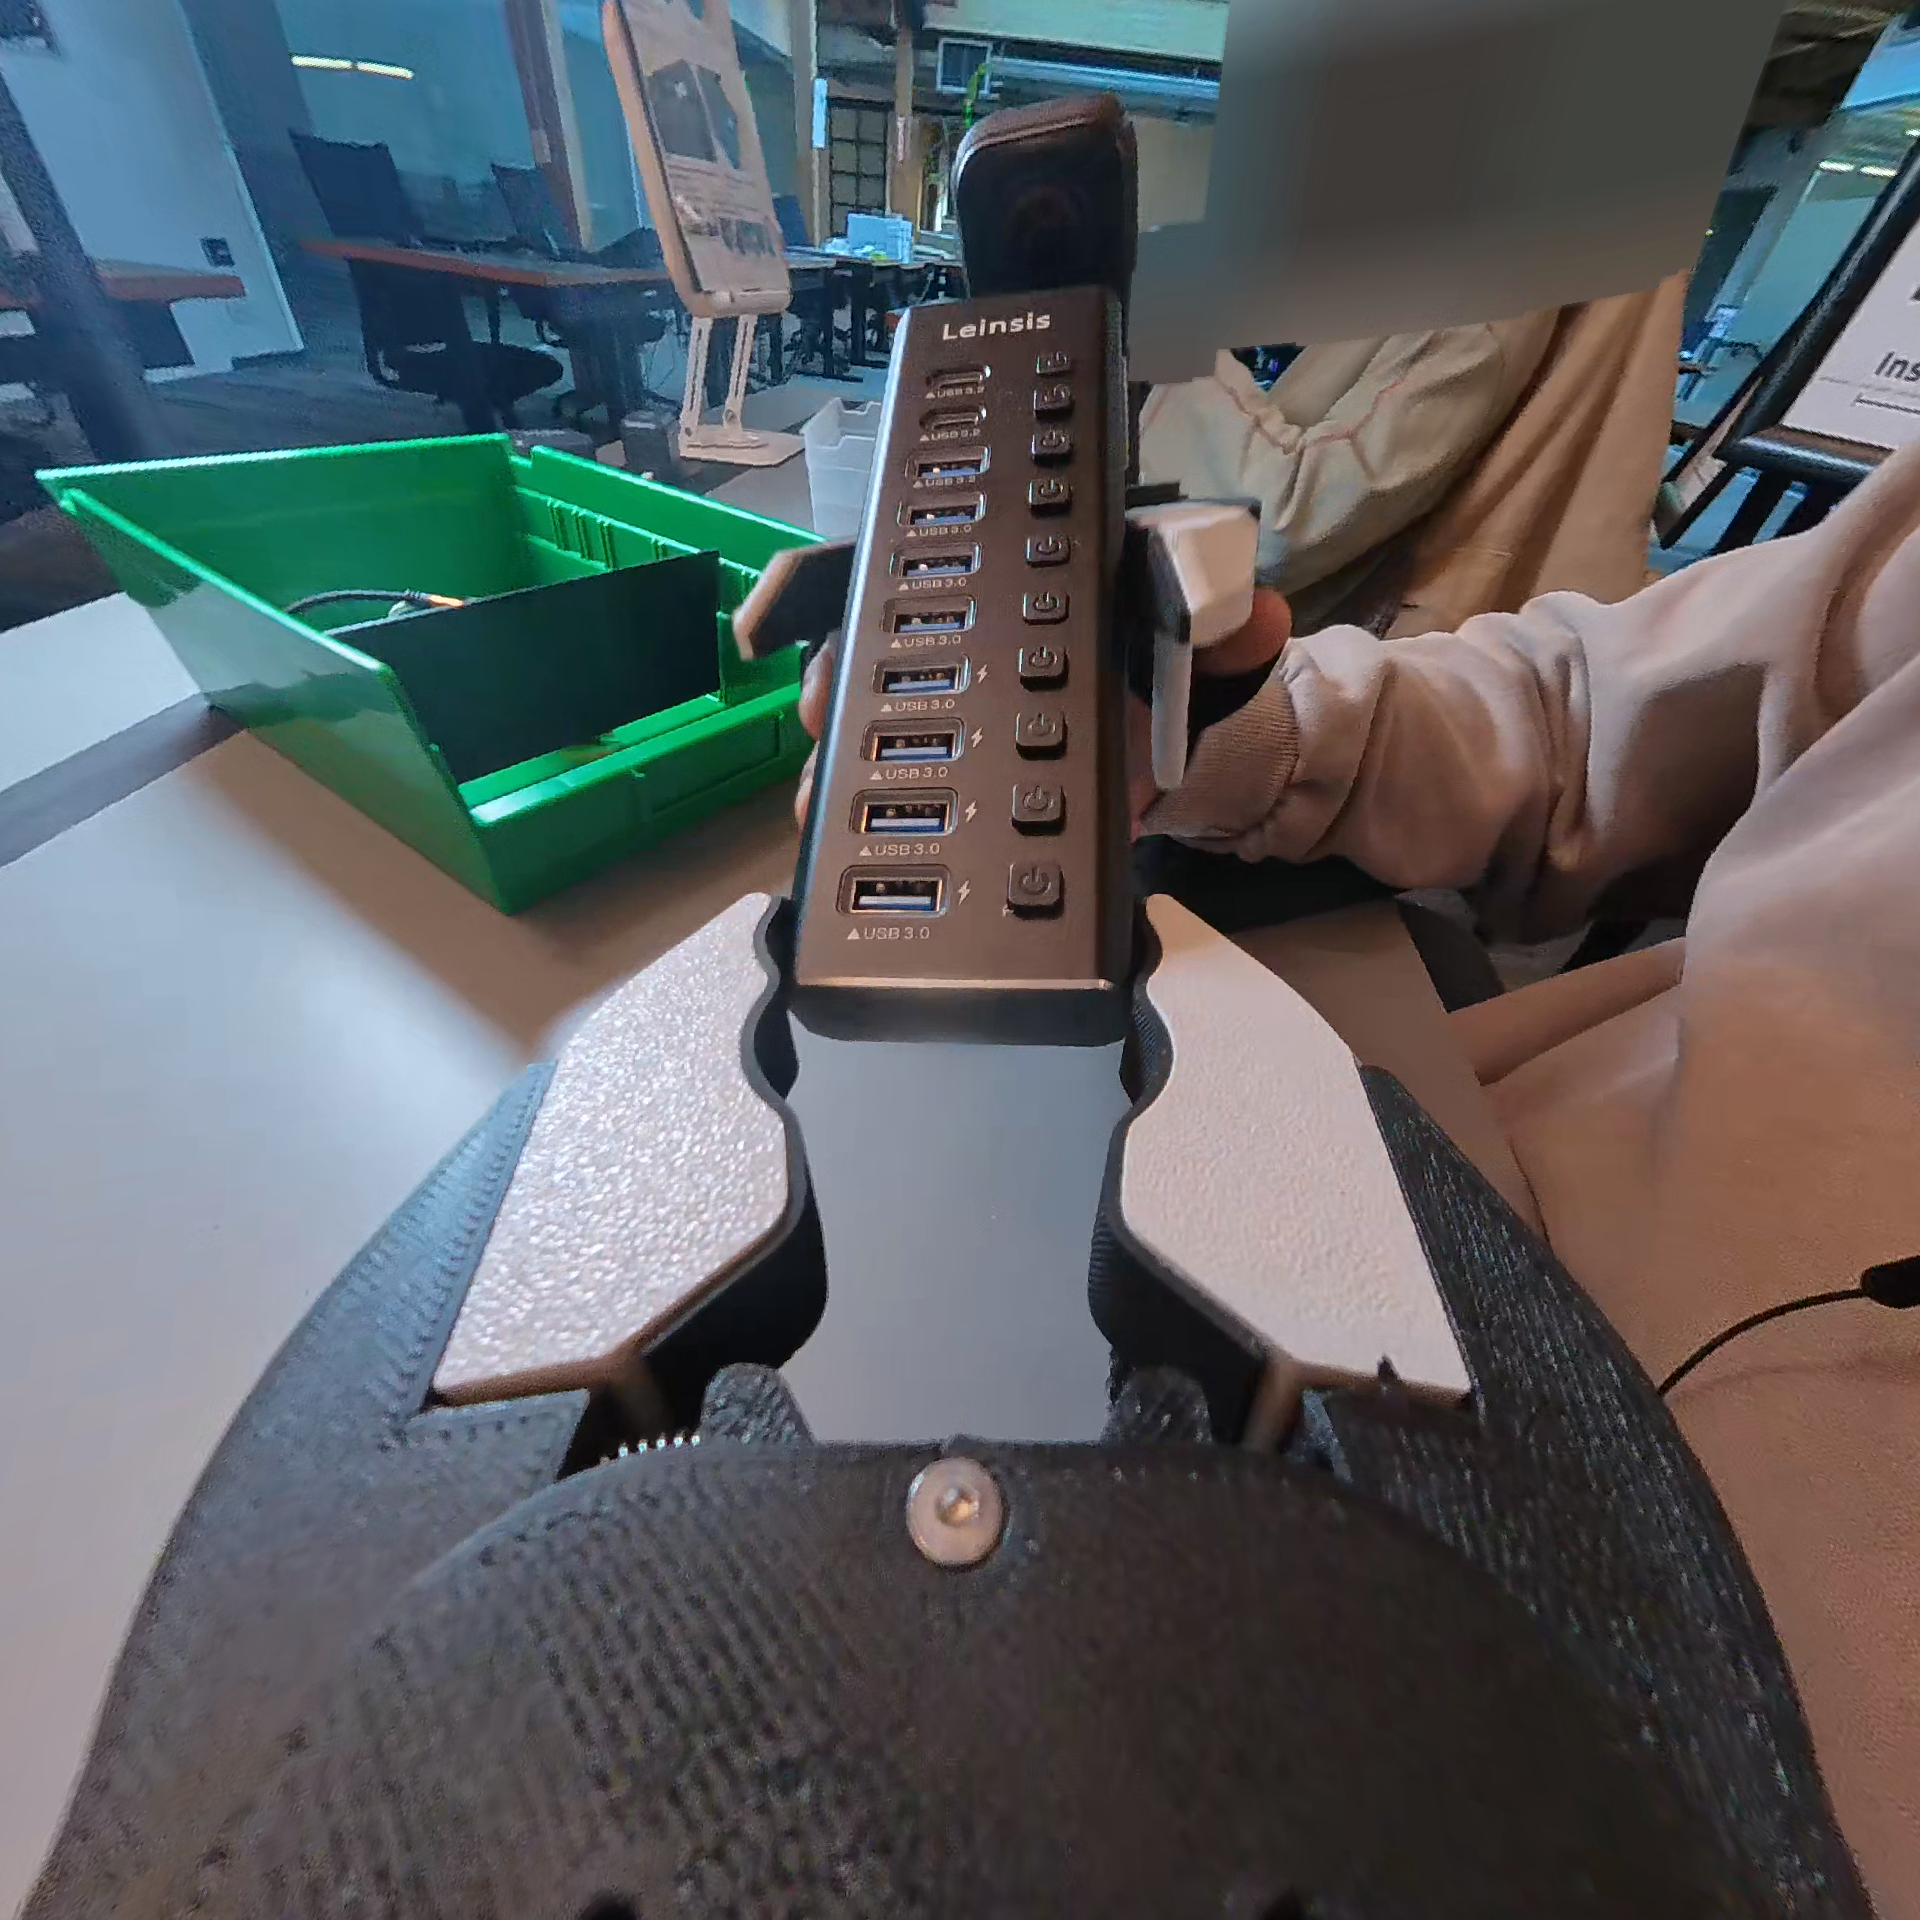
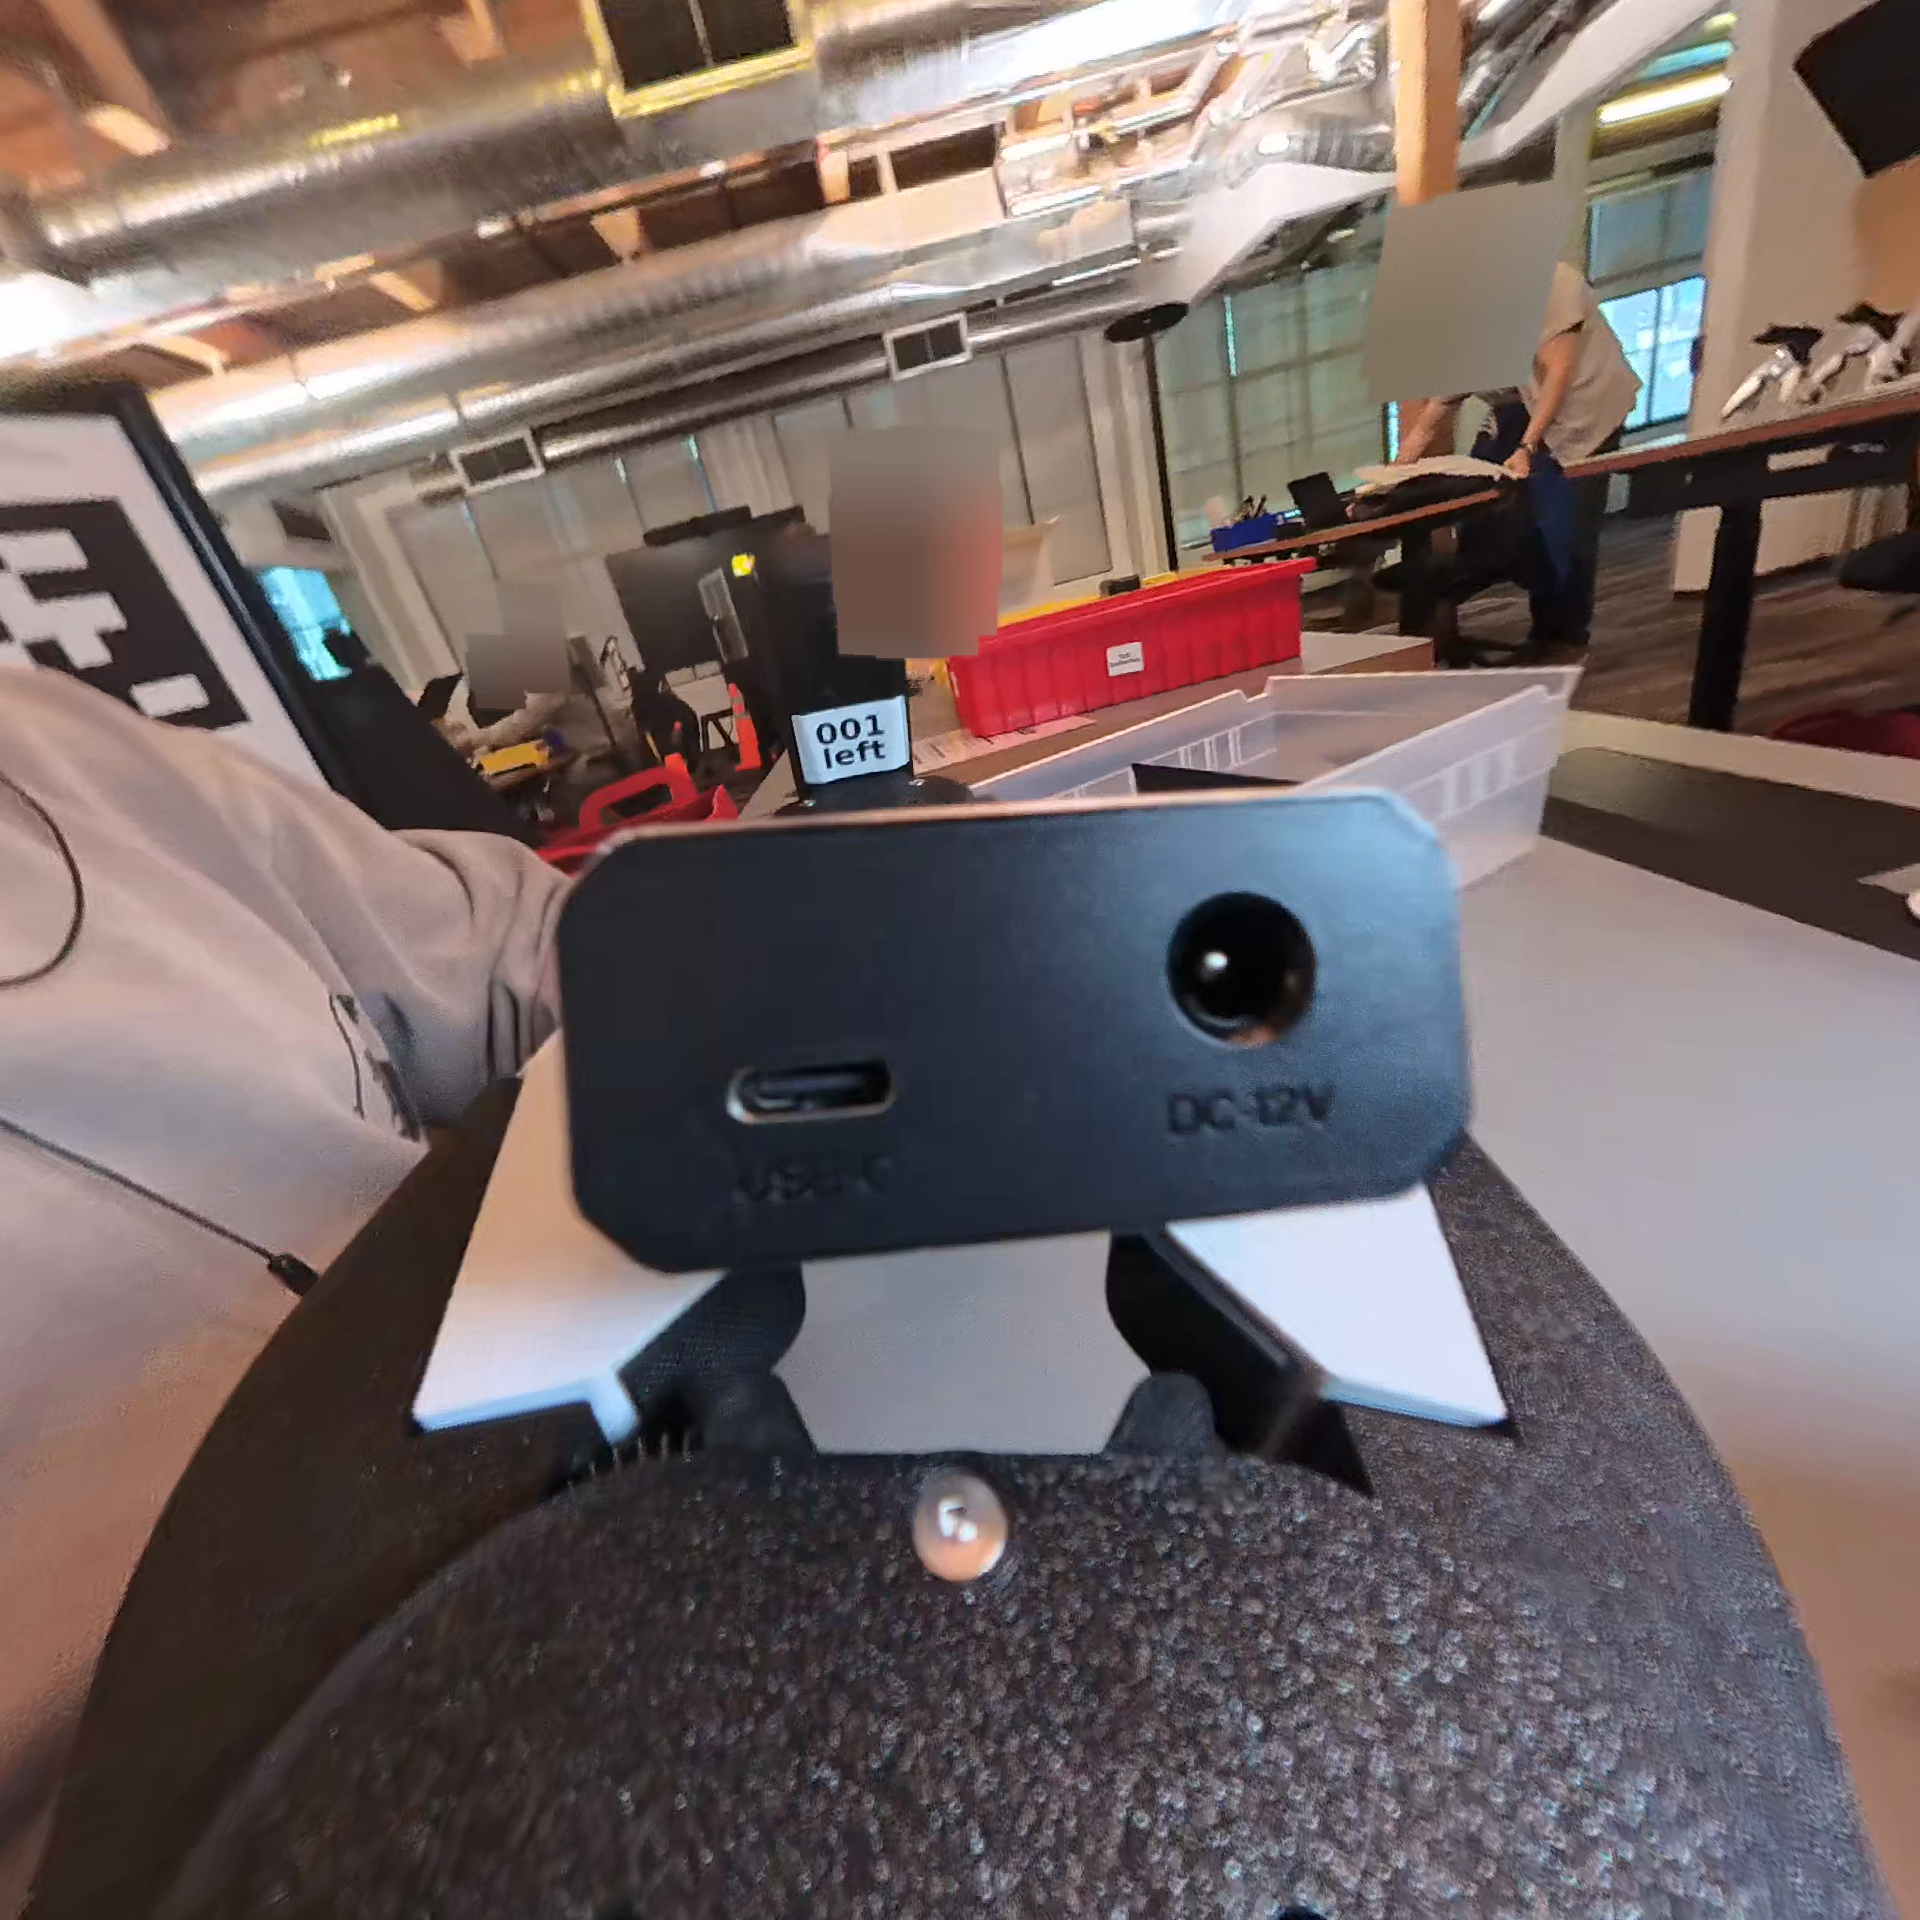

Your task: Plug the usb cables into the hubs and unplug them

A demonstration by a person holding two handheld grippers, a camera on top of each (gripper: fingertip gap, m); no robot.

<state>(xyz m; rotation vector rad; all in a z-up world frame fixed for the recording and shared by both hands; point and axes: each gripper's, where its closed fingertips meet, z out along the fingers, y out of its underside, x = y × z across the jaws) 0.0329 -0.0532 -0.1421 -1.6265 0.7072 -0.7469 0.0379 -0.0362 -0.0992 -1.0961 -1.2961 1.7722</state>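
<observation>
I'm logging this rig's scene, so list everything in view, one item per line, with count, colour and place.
USB hub: one, black, raised above the table, near end between the left gripper's fingers, far end held by the right one; its end face fills the right wrist view.
Green bin: one, green, on the table left of the hub, with a dark divider and a cable inside.
Cable: one, dark, in the green bin.
Clear bin: one, translucent, on the table behind the hub.
Red bin: one, red, farther back.
Table: one, light grey.
Left hand-held gripper: one, black and white, shut on the hub.
Right hand-held gripper: one, clamped across the hub.
</observation>
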